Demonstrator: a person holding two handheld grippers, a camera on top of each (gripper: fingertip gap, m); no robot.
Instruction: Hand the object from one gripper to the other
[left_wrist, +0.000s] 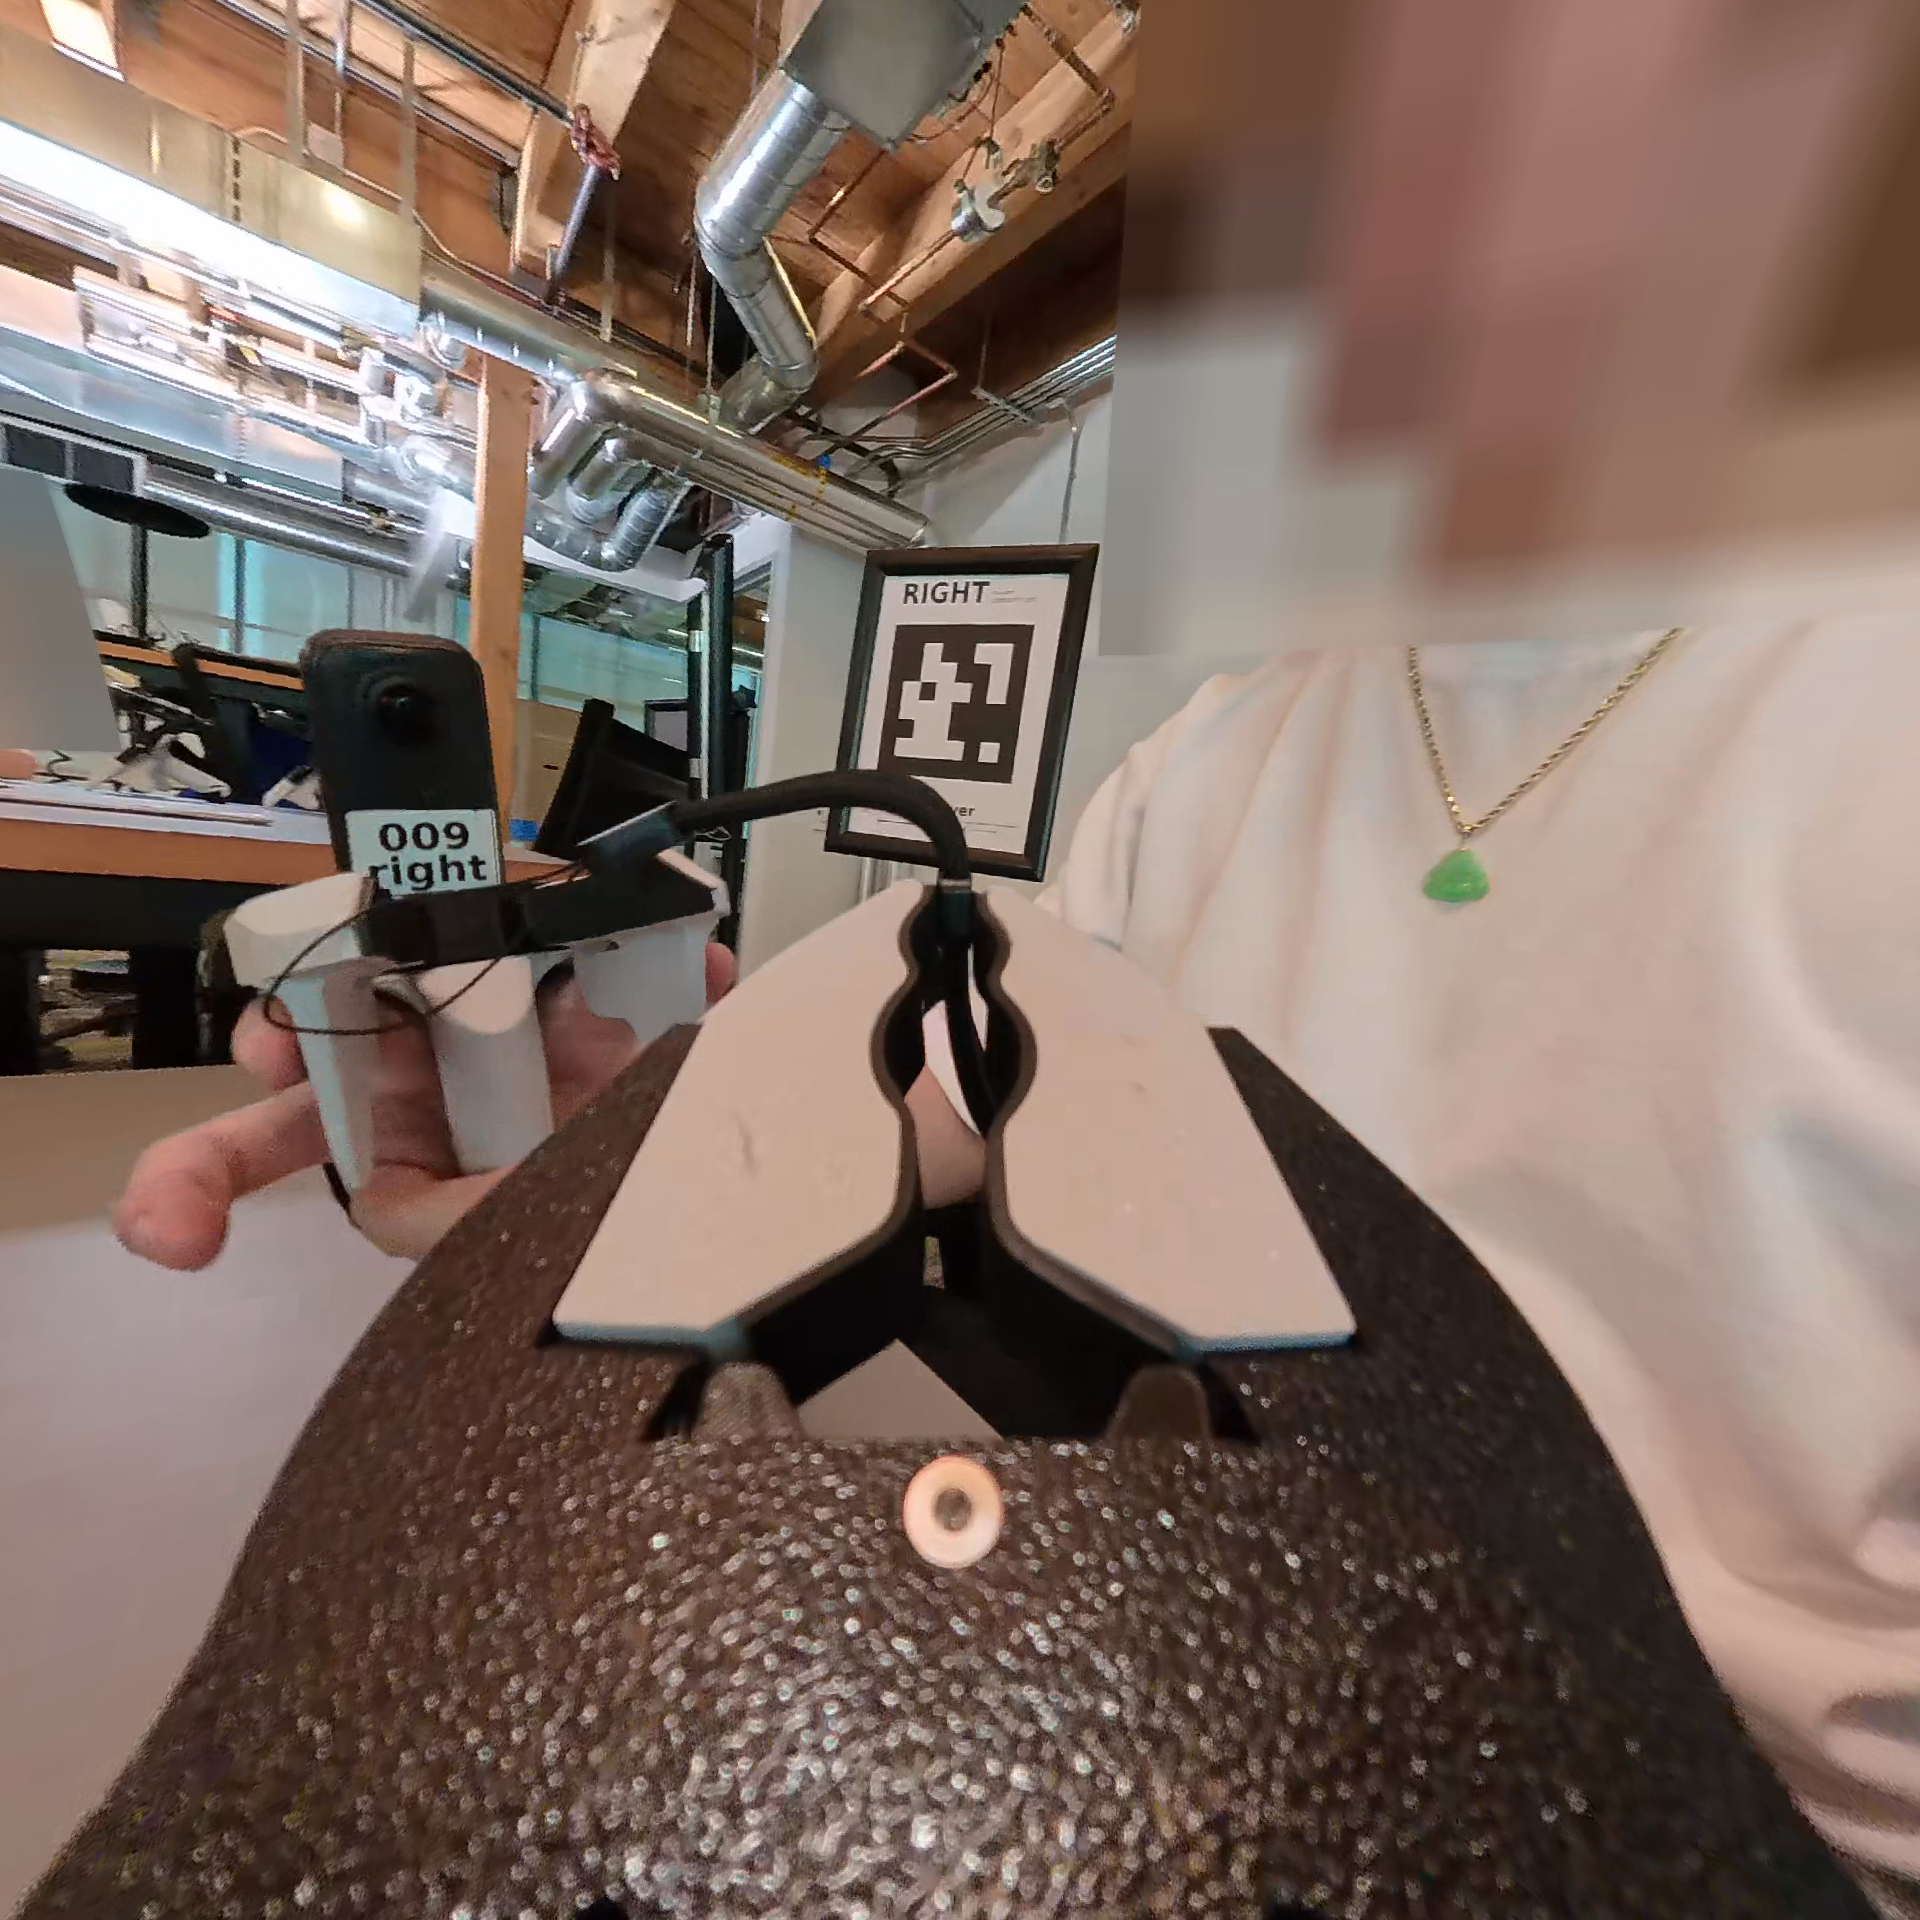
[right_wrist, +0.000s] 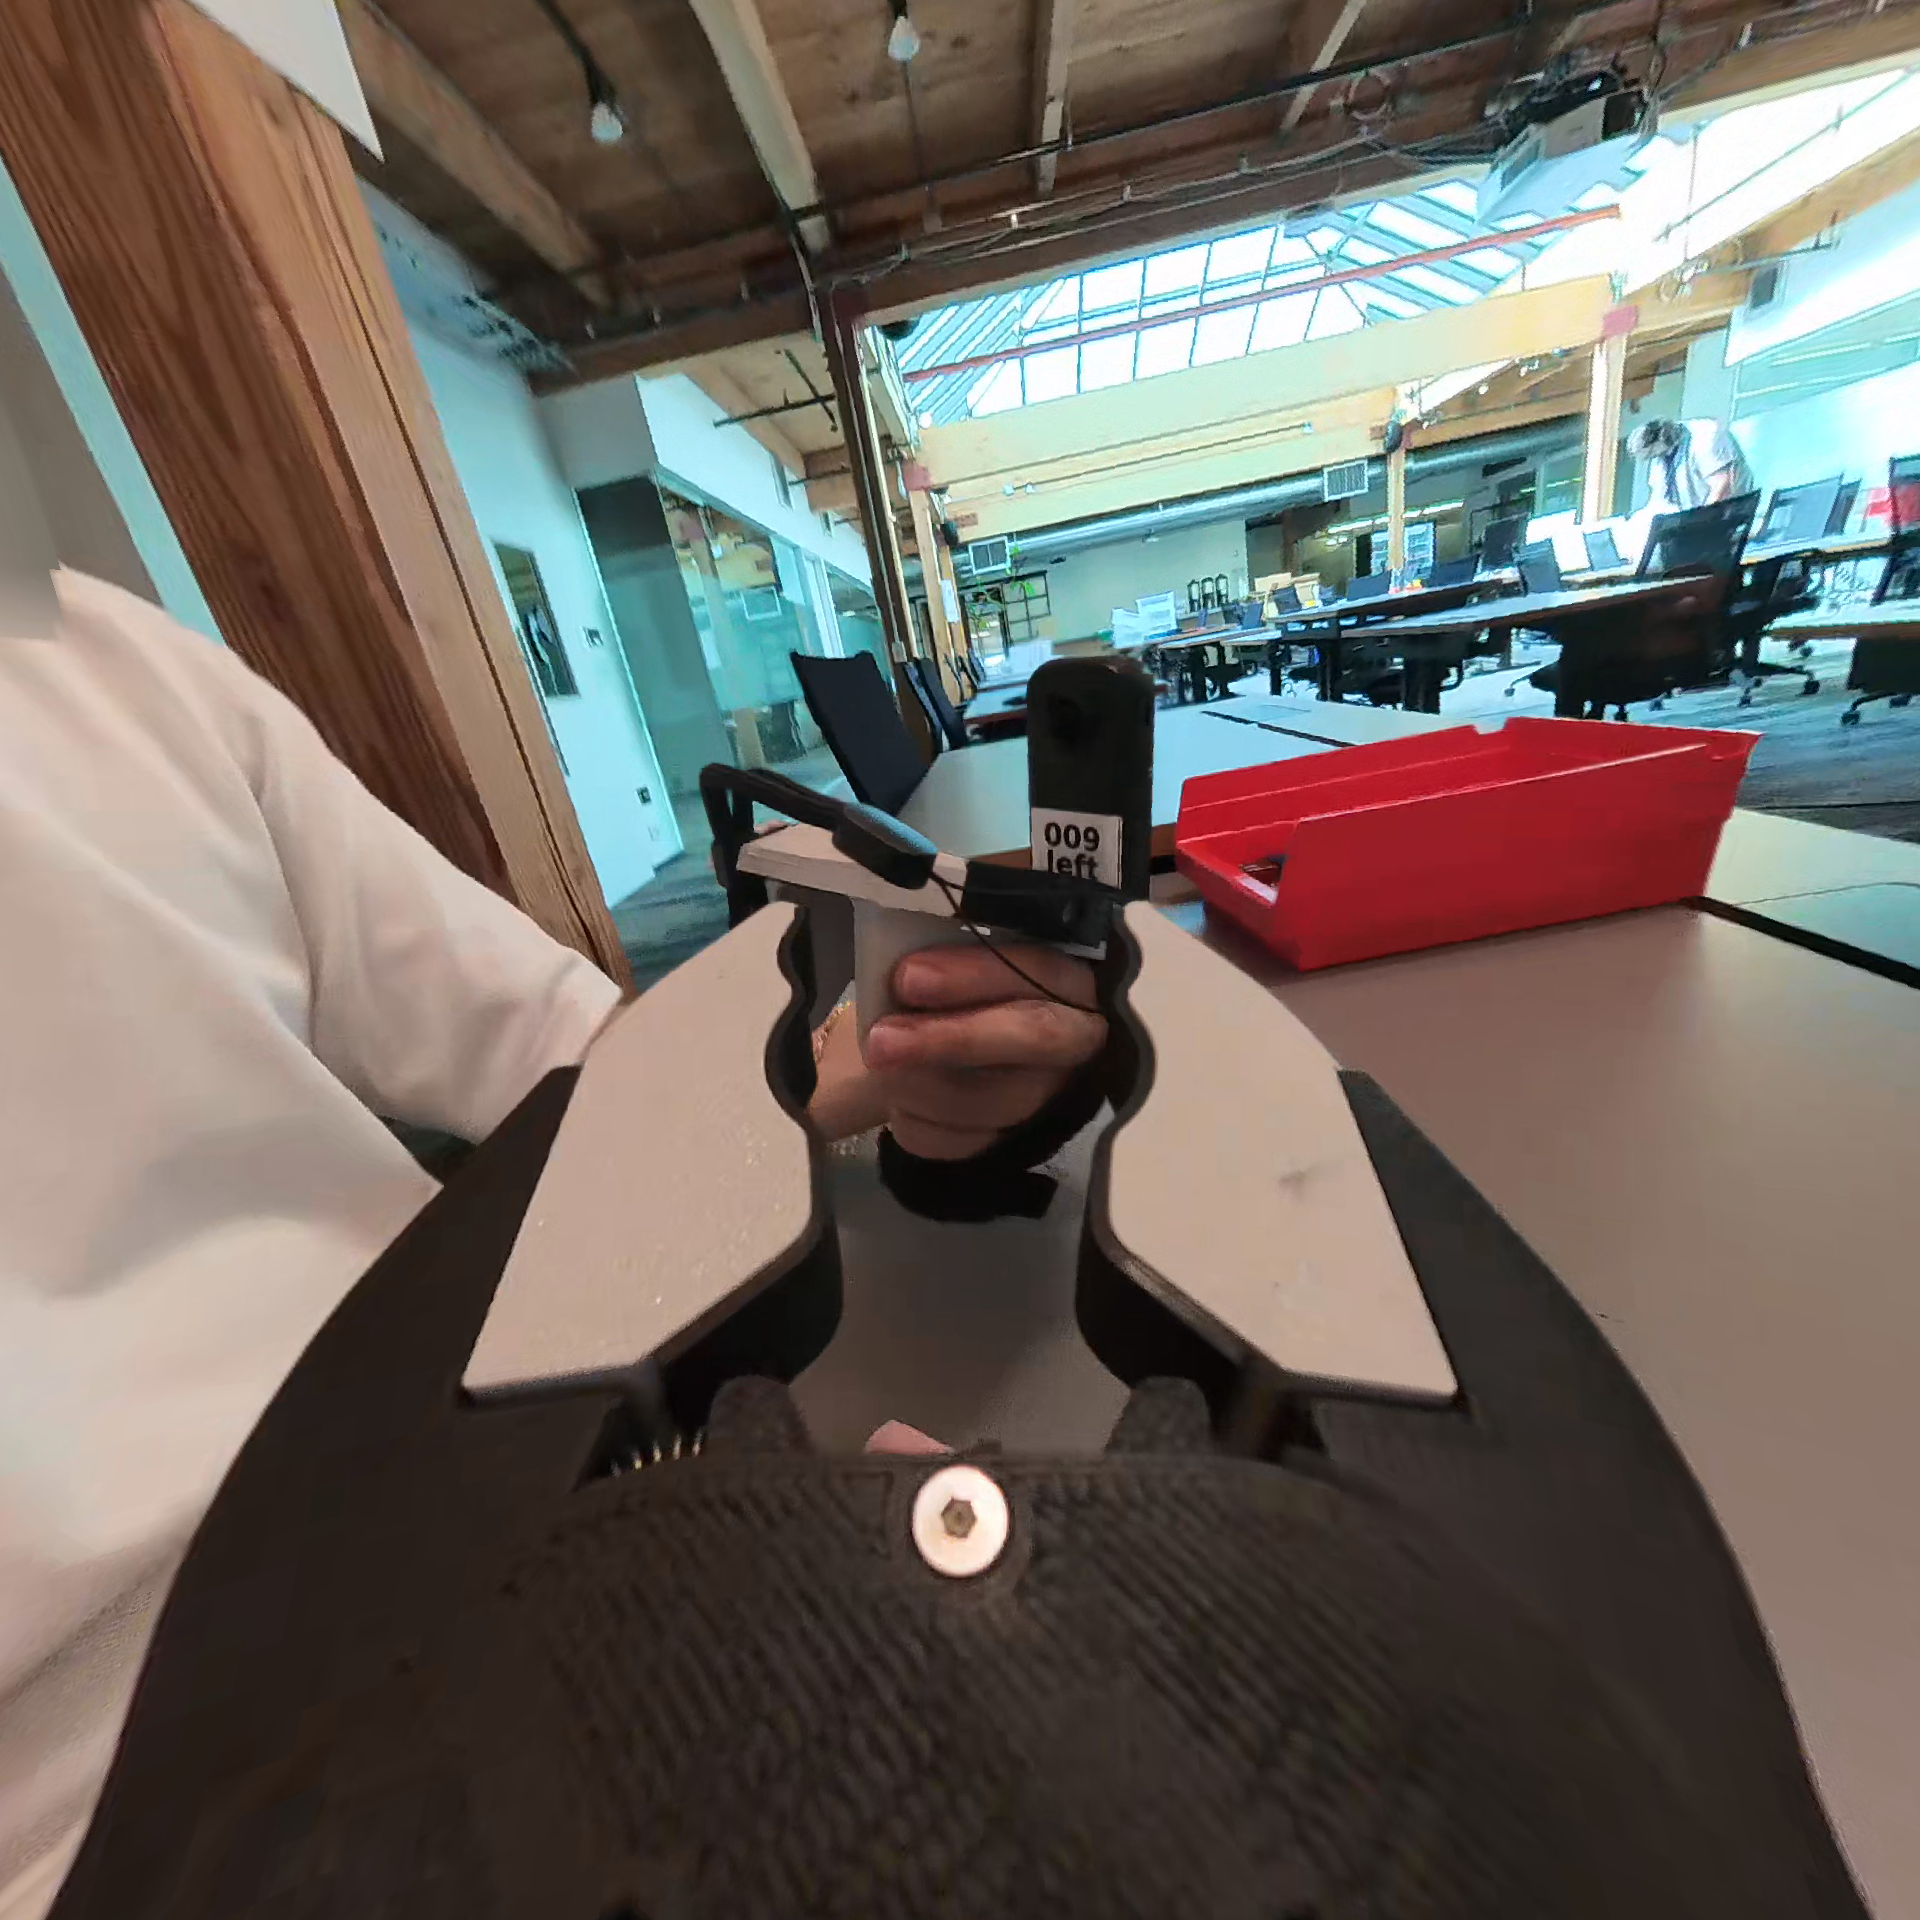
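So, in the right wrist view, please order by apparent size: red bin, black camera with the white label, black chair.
1. Red bin, largest.
2. Black camera and black chair look alike; the chair stands farther off, so no ranking.

On the tabletop (right_wrist: 1558, 1143) a bin (right_wrist: 1455, 831) stands to the right, behind the left gripper (right_wrist: 935, 914). A framed marker card (left_wrist: 961, 717) stands behind the left gripper's fingers (left_wrist: 790, 1143).
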